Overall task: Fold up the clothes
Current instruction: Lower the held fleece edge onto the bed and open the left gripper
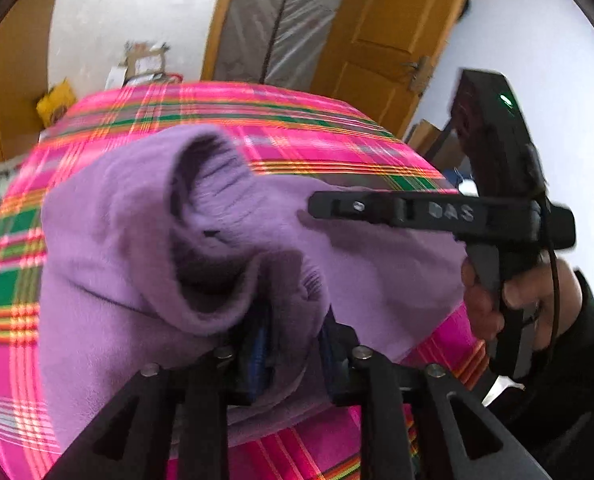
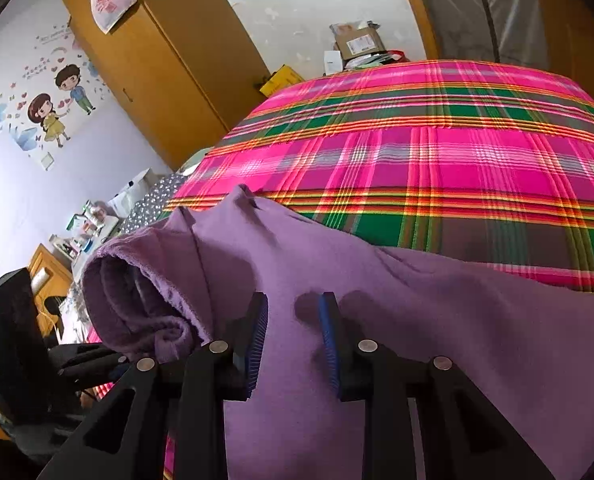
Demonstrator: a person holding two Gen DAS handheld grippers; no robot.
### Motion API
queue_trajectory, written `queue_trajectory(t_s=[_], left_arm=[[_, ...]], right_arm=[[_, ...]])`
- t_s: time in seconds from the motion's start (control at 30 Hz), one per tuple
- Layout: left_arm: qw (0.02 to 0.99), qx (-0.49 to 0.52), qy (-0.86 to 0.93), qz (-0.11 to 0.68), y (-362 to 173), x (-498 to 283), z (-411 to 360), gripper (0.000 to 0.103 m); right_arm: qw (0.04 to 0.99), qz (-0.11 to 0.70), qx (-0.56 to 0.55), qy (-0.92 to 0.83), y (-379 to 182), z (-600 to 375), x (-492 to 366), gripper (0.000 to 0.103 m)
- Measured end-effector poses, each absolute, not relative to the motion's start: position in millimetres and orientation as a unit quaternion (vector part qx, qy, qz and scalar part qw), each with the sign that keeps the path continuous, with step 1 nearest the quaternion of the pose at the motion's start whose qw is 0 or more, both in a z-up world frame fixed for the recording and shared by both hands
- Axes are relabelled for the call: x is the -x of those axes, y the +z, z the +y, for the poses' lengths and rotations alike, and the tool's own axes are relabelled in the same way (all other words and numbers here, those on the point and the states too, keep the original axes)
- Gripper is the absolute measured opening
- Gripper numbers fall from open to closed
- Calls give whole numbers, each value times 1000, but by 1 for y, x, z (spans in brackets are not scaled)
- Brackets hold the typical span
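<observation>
A purple knit garment [image 1: 109, 264] lies bunched on a bed with a pink and green plaid sheet [image 1: 297, 120]. My left gripper [image 1: 293, 332] is shut on a thick fold of it, and a ribbed opening [image 1: 209, 200] gapes just above the fingers. A hand holds my right gripper [image 1: 317, 207] side-on over the cloth's right part. In the right wrist view the garment [image 2: 437, 320] spreads under my right gripper [image 2: 293, 312]. It is open, its blue pads [image 2: 259, 332] casting shadows on the fabric. A rolled edge [image 2: 137, 308] rises at the left.
The plaid sheet [image 2: 457, 168] stretches bare beyond the garment. Cardboard boxes [image 2: 357, 44] and a yellow bag [image 2: 283, 78] sit past the bed's far edge. A wooden wardrobe [image 2: 157, 64] stands left, a wooden door [image 1: 397, 32] at the back right, and a cluttered table [image 2: 93, 224] lies to the left.
</observation>
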State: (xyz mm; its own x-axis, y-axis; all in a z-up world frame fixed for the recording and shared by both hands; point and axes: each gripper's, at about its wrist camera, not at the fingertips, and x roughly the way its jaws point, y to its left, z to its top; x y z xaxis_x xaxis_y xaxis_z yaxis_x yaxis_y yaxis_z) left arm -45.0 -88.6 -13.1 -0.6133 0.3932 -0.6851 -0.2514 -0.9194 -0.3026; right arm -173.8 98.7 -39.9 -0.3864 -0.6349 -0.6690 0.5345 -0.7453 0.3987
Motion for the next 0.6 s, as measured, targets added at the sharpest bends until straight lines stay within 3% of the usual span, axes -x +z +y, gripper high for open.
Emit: queue_trajectory(t_s=[0.23, 0.47, 0.6], left_arm=[[185, 375, 907, -45, 3, 29, -80, 28], [204, 337, 919, 0, 15, 17, -64, 45], [229, 309, 923, 12, 28, 9, -54, 47]], right_arm=[[393, -74, -388, -830, -18, 102, 164, 28], [402, -75, -375, -832, -8, 102, 161, 28], [392, -85, -375, -836, -7, 109, 161, 28]])
